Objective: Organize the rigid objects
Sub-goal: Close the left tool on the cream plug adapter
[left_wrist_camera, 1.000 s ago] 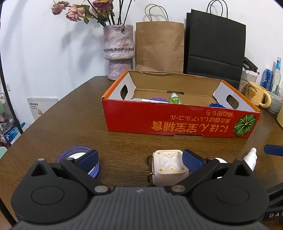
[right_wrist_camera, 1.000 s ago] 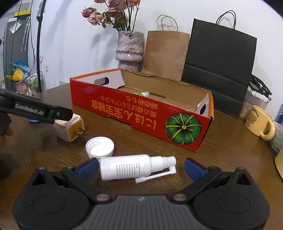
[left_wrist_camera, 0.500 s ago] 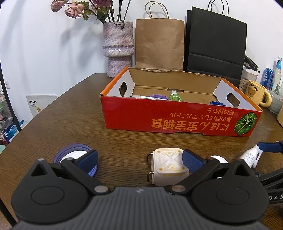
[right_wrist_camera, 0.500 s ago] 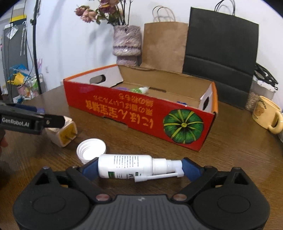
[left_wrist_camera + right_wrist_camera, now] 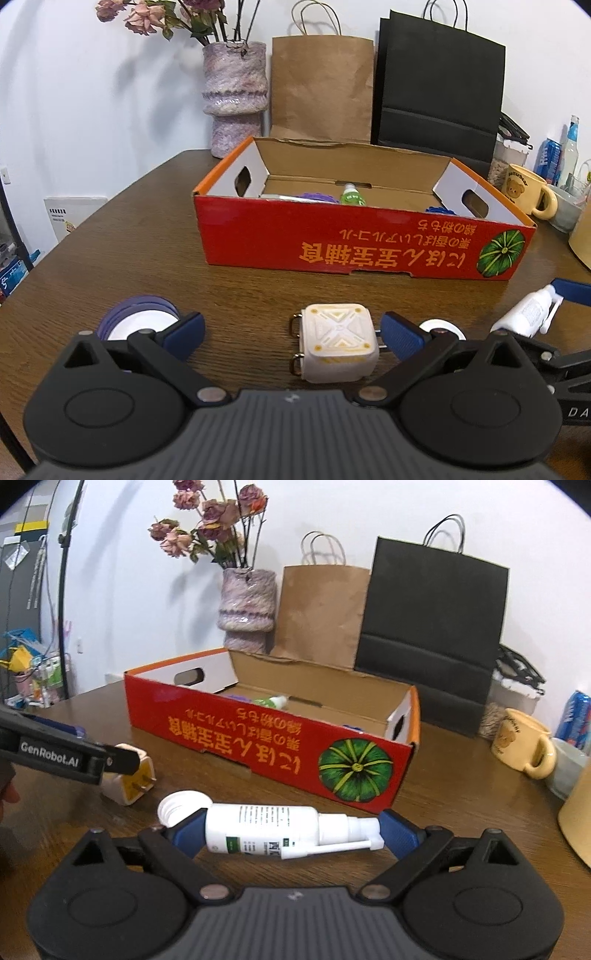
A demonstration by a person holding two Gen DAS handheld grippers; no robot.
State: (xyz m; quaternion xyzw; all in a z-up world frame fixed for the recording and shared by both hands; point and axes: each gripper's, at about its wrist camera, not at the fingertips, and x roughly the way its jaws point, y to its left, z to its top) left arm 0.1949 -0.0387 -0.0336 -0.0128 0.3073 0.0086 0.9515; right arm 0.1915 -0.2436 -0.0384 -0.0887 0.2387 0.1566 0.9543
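The white spray bottle (image 5: 275, 829) lies on its side across the right gripper (image 5: 291, 834), base against the left pad and nozzle end against the right pad; the jaws stand wide yet are closed on it end to end. Just at its 10 o'clock a white screw cap (image 5: 181, 806) rests on the brown worktop (image 5: 461, 794). Farther toward 9 o'clock sits a cream plug adapter (image 5: 338, 341) (prongs pointing sideways), lying between the spread, open jaws of the left gripper (image 5: 291, 332), close by the right pad, with a wide gap to the left one. At the adapter's 9 o'clock, beyond the left pad, is a purple tape roll (image 5: 138, 321). At 12 o'clock from the bottle stands the red cardboard box (image 5: 258, 738), with a green-labelled bottle (image 5: 351, 195) and purple things inside. Behind it are a vase (image 5: 247, 605), a brown paper bag (image 5: 319, 613) and a black bag (image 5: 432, 627); a yellow mug (image 5: 521, 740) sits at 2 o'clock.
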